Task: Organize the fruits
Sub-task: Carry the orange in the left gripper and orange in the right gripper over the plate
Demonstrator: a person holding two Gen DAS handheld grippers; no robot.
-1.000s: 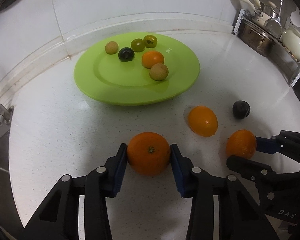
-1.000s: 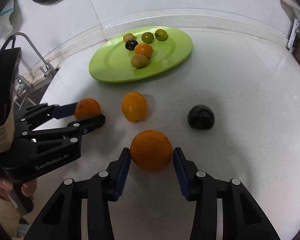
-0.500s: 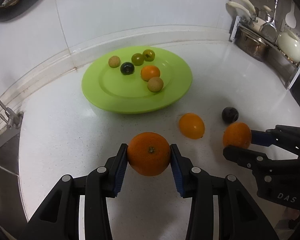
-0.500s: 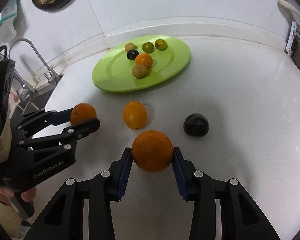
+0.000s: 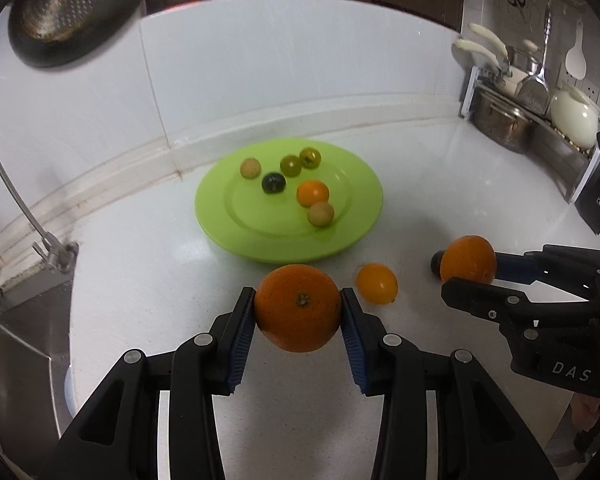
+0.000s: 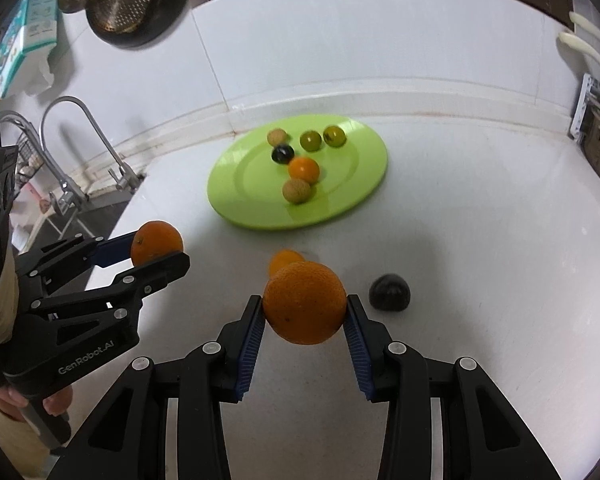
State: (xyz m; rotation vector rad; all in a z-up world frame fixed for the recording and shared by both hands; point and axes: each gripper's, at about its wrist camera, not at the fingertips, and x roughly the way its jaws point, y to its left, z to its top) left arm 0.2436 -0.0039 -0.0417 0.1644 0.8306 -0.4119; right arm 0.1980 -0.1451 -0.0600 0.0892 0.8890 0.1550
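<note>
1. Oranges: left tool clamps 1 round orange; right tool clamps another orange, both above the white bench.
2. Risk: smooth peel could slip from the pads.
3. Risk: dropped on the round lime-green plate, either could scatter its 6 small fruits.

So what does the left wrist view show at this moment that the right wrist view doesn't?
Only the left wrist view shows the steel pot and white kettle on the rack.

Only the right wrist view shows the curved steel faucet in full and the dark round fruit unobstructed.

Both show the green plate holding six small fruits, the loose yellow-orange fruit on the counter, and each hand-held gripper, left and right, shut on a large orange.
</note>
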